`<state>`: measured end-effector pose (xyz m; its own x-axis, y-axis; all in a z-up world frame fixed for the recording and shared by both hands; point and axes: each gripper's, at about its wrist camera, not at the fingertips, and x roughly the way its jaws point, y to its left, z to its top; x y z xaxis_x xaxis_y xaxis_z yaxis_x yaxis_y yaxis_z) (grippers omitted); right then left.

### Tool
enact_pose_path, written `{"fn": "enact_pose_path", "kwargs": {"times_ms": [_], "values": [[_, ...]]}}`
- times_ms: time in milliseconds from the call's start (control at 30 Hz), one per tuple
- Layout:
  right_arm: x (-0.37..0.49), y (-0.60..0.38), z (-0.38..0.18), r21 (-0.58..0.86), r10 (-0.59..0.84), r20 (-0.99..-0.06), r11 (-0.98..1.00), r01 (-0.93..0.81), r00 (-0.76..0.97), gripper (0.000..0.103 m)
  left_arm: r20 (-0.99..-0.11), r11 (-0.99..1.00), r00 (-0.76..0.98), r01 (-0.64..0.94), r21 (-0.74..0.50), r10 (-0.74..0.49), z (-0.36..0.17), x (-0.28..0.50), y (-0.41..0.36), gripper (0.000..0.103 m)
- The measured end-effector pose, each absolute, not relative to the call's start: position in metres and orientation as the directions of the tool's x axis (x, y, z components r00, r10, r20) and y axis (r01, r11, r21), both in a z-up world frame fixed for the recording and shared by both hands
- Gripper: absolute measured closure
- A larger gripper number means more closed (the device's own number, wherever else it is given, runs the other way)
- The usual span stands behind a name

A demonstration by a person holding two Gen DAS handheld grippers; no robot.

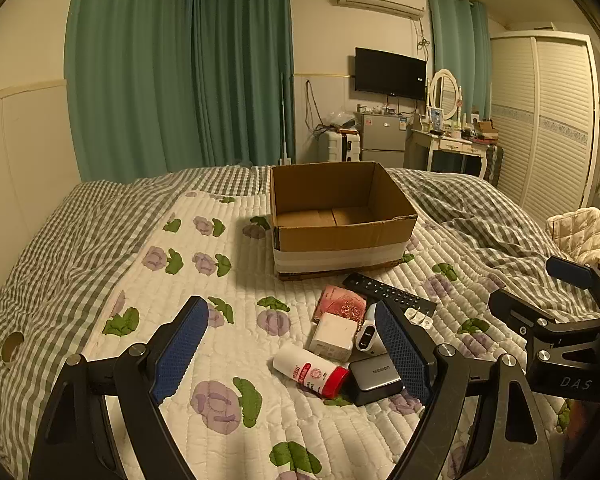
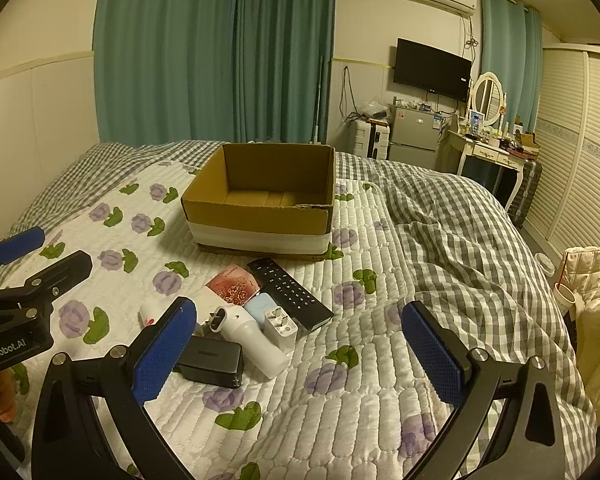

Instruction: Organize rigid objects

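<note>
**Both grippers poised over the pile, box still empty**

The sorting has not visibly begun: the cardboard box (image 1: 342, 216) sits on the bed (image 1: 100, 240) with nothing inside it, and the rigid objects lie in a tight cluster on the quilt just on its near side. The left hand-held gripper (image 1: 296, 354) hangs over the quilt with its jaws wide apart and nothing between the pads. The right hand-held gripper (image 2: 300, 354) is likewise spread open and empty.

In the pile, the black remote (image 2: 290, 294) lies nearest the box, the pink packet (image 2: 233, 285) touching it on the left. Nearer still lie the white bottle with a red cap (image 1: 310, 370), a white charger cube (image 1: 334, 336), a white cylindrical device (image 2: 252, 340) and a black power brick (image 2: 212, 360).

The next move probably calls for picking one outlying item. The bottle or the brick looks easiest, since each has a free side. The jaws would need to straddle it without nudging its neighbours.
</note>
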<state>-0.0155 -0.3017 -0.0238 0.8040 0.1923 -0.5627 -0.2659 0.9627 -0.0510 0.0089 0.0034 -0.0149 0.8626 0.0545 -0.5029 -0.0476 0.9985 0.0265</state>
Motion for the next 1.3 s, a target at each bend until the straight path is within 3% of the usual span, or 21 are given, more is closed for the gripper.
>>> {"fn": "enact_pose_path", "kwargs": {"times_ms": [1300], "values": [[-0.017, -0.289, -0.015, -0.03, 0.22, -0.566, 0.958, -0.286, 0.795, 0.0, -0.517, 0.997, 0.853, -0.065, 0.03, 0.071, -0.007, 0.011, 0.011, 0.015]]}}
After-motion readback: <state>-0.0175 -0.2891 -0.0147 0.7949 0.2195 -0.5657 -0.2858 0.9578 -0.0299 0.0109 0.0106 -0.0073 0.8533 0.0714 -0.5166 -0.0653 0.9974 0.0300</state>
